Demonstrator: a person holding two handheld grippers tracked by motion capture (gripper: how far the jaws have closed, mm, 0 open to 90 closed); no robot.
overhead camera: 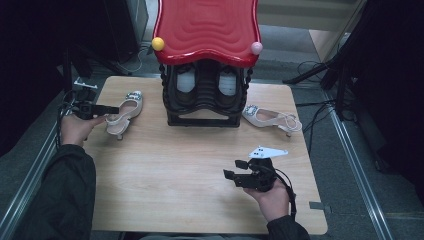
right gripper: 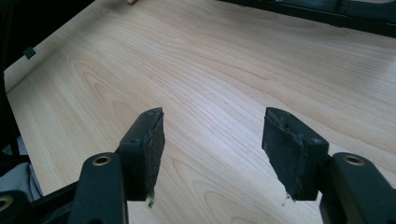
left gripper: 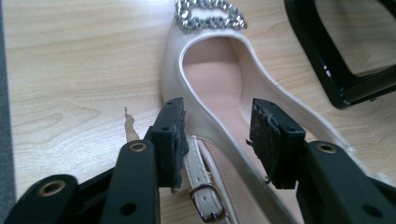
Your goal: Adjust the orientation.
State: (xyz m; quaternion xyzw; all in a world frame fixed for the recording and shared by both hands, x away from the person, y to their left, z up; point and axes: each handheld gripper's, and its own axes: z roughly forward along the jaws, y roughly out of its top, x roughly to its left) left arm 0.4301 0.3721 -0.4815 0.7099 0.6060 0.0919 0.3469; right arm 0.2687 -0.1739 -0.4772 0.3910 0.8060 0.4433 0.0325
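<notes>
Cream slingback shoe (left gripper: 219, 93) lies on the desk (overhead camera: 200, 165), heel end between the spread left tongs (left gripper: 222, 140), not gripped. Grasp and placement remain. Right tongs (right gripper: 217, 149) hover spread and empty, well apart.

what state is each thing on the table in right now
left hand-held gripper: open, jaws astride the heel end of the left shoe, not pressing
right hand-held gripper: open, nothing between jaws, over bare table
left shoe: flat on table
right shoe: flat on table, untouched
shoe rack: upright, dark pair inside
</notes>
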